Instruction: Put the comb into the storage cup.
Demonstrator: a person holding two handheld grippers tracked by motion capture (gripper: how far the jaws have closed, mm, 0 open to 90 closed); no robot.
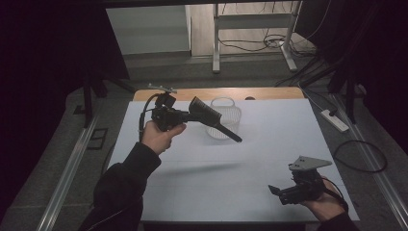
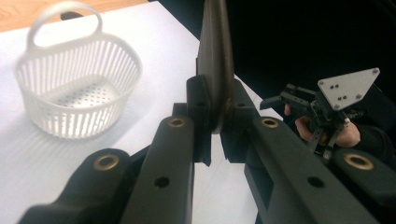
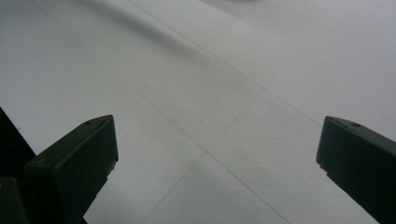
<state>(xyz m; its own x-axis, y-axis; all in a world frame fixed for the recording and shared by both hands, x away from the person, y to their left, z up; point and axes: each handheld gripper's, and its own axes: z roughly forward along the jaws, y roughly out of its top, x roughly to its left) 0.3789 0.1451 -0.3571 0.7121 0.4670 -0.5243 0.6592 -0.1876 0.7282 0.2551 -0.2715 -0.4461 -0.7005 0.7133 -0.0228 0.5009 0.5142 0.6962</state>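
The high view looks forward and down over the whole white table (image 1: 216, 183). The left gripper view sits close above it, facing the white slatted plastic basket (image 2: 77, 93), which the high view shares. The right gripper view looks steeply down, close to the tabletop.

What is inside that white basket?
The basket looks empty: its perforated floor shows bare in the left gripper view. From above, the black brush held in front covers part of it.

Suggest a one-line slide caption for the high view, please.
Left gripper holds a black brush above the white basket; right gripper open.
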